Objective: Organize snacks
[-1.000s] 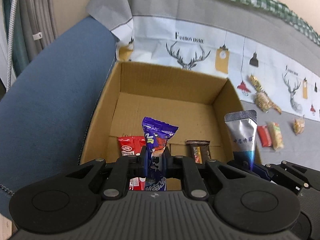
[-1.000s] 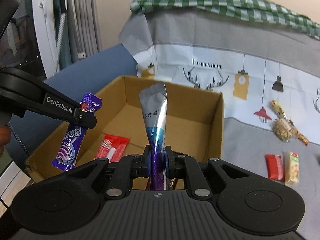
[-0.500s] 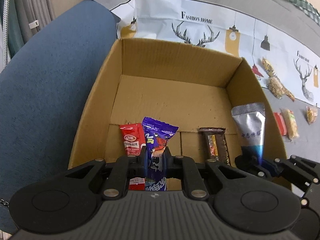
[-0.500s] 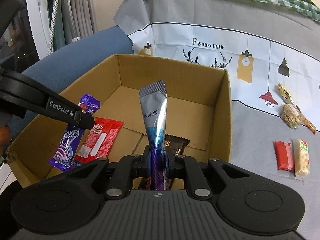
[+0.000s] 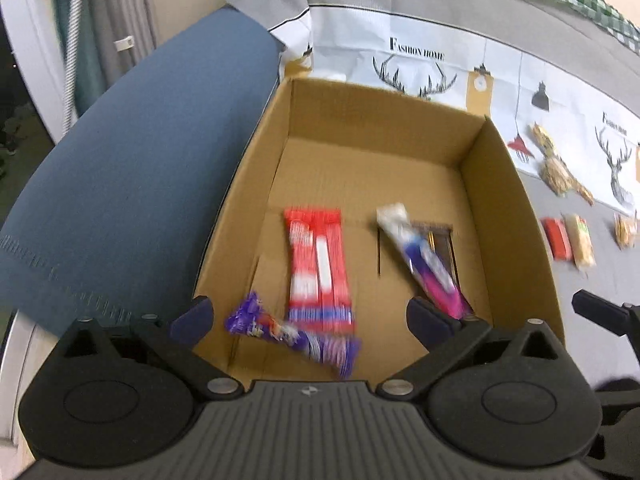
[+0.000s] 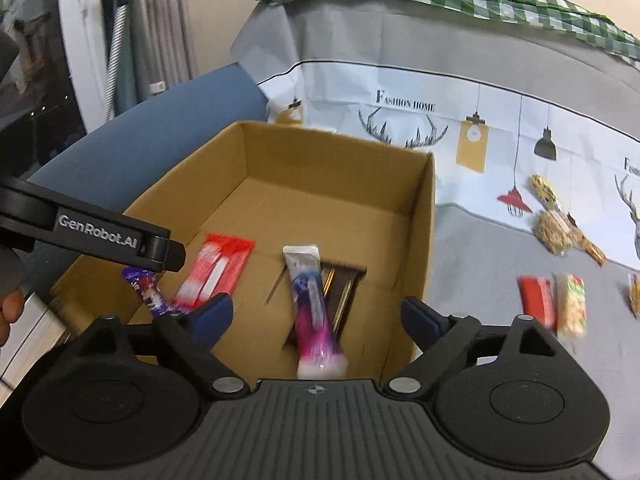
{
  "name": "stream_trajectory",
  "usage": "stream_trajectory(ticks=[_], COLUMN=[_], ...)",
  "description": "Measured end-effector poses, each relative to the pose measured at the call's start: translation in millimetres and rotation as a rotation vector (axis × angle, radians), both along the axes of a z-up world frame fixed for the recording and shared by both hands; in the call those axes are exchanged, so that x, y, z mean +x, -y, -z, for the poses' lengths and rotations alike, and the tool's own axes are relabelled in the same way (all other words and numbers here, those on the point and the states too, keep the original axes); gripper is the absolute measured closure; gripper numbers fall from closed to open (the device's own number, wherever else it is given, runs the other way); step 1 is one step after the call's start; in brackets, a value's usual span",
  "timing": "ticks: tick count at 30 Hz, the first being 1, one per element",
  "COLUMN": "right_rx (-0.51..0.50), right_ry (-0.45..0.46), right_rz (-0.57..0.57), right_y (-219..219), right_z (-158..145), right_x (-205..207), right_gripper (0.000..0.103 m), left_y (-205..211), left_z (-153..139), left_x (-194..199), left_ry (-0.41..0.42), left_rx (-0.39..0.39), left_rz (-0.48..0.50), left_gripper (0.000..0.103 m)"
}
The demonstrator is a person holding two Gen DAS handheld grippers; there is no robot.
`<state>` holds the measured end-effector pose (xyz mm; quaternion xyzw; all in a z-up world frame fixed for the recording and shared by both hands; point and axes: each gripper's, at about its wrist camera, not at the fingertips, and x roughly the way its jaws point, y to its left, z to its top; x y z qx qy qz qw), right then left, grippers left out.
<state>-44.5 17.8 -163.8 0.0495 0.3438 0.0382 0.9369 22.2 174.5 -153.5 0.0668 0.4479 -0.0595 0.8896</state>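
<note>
left gripper [image 5: 308,320] spread wide, empty | right gripper [image 6: 316,316] spread wide, empty | purple candy [image 5: 292,336], red packet [image 5: 318,264], silver-pink pouch [image 6: 312,304] lay inside cardboard box [image 5: 500,184] | pouch overlapped brown bar [image 6: 344,284]

One cardboard box [image 5: 508,184] is in the middle of the frame. Inside it are four snacks: one purple packet [image 5: 296,338], one red packet [image 5: 318,264], one silver-pink pouch [image 5: 420,258], one dark bar [image 5: 440,236]. At the right lie six more snacks [image 5: 556,238].
</note>
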Motion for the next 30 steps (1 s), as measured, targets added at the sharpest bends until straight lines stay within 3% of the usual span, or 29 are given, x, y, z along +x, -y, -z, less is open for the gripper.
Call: stream_trajectory(ticks=[4, 9, 13, 21, 30], right_rx=[0.010, -0.022, -0.010, -0.045, -0.040], right_ry=[-0.010, 0.056, 0.094, 0.192, 0.265], right_rz=[-0.006, 0.018, 0.024, 0.050, 0.055], right_y=[2, 7, 4, -1, -4], right_z=[-13, -37, -49, -69, -80], right_x=[-43, -83, -115, -164, -194], right_gripper=[0.008, 0.005, 0.005, 0.005, 0.005], left_y=[-3, -8, -11, -5, 0], left_z=[-7, -27, -45, -63, -73], left_x=[-47, -86, -109, -150, -180], left_ry=[0.014, 0.085, 0.144, 0.212, 0.269], left_rx=[0.003, -0.027, -0.054, -0.033, -0.018], left_rz=[0.014, -0.001, -0.016, 0.010, 0.032], left_gripper=[0.000, 0.000, 0.000, 0.000, 0.000])
